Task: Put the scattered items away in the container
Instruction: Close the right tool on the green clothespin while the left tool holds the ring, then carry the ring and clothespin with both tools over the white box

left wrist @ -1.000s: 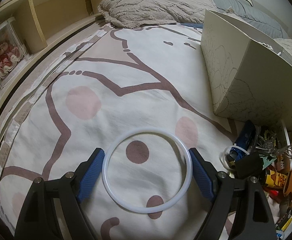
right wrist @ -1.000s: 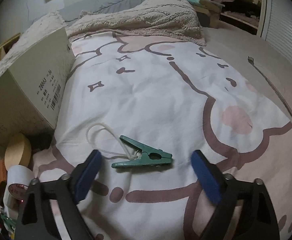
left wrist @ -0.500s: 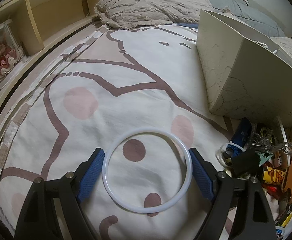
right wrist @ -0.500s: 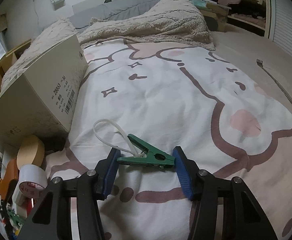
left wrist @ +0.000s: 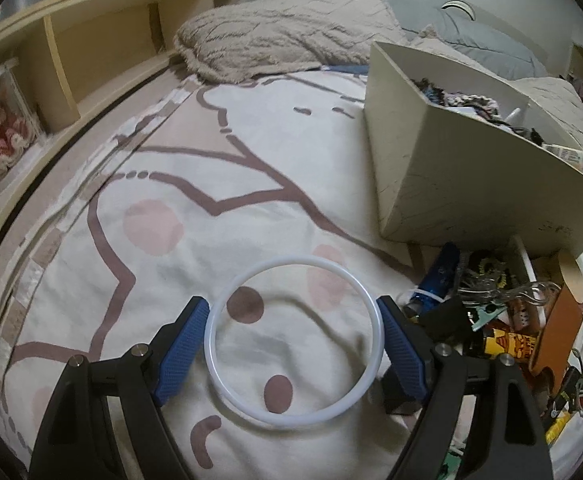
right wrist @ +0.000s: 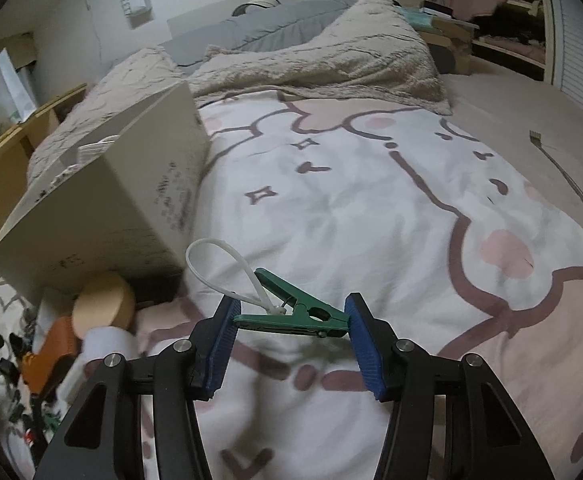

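My left gripper (left wrist: 293, 338) is shut on a white plastic ring (left wrist: 240, 376), held by its two sides above the printed bedspread (left wrist: 139, 184). My right gripper (right wrist: 289, 330) is shut on a green clothespin (right wrist: 303, 316) with a white zip-tie loop (right wrist: 211, 248) through it, lifted off the bed. The beige cardboard box (left wrist: 463, 168) holds several items and stands to the right in the left wrist view; in the right wrist view the box (right wrist: 119, 204) is to the left.
A pile of scattered items (left wrist: 503, 320) lies in front of the box, with a blue tube (left wrist: 441, 272), tape rolls (right wrist: 103, 308) and an orange object (right wrist: 51, 352). Fluffy blankets (right wrist: 319, 64) lie at the head. A wooden shelf (left wrist: 83, 48) runs along the left.
My right gripper closed on the green clothespin and lifted it off the bed. My left gripper rose with the ring, and the box's inside came into view.
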### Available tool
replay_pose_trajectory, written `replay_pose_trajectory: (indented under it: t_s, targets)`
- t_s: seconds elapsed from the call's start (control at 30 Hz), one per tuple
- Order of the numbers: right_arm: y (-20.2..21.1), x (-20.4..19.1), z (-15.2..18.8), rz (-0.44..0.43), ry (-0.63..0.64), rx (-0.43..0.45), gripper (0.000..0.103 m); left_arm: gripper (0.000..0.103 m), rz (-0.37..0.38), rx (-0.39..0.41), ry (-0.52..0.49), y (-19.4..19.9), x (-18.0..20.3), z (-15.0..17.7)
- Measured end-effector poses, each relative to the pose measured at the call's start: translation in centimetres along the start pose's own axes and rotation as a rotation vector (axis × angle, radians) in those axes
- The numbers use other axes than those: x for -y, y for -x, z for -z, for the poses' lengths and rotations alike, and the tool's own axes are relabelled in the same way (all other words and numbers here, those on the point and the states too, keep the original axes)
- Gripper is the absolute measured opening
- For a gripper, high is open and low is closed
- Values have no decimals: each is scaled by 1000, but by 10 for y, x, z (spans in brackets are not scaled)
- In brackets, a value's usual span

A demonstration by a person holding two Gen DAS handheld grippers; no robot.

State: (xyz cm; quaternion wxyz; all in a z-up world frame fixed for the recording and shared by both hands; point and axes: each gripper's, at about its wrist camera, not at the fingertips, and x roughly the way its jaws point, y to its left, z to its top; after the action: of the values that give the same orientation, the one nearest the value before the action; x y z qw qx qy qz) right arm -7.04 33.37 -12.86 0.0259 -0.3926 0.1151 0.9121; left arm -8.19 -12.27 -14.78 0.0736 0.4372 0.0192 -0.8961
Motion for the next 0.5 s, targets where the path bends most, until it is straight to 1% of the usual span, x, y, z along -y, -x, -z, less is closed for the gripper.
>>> replay_pose_trajectory:
  t_s: [0.13, 0.27, 0.43, 0.47, 0.5]
  targets:
    - [3, -10, 2, -36, 18, -7, 55, 84, 19, 18, -13, 7, 5, -1]
    - [2, -22, 8, -102, 17, -40, 55, 84, 40, 35, -36, 13, 12, -2]
    - [4, -50, 18, -145, 95, -54, 55, 84, 60, 49, -83, 18, 27, 2]
    - [5, -54, 19, -148, 107, -56, 55, 84, 64, 52, -94, 19, 30, 3]
    - [8, -59, 21, -133, 125, -43, 55, 84, 69, 53, -99, 20, 33, 4]
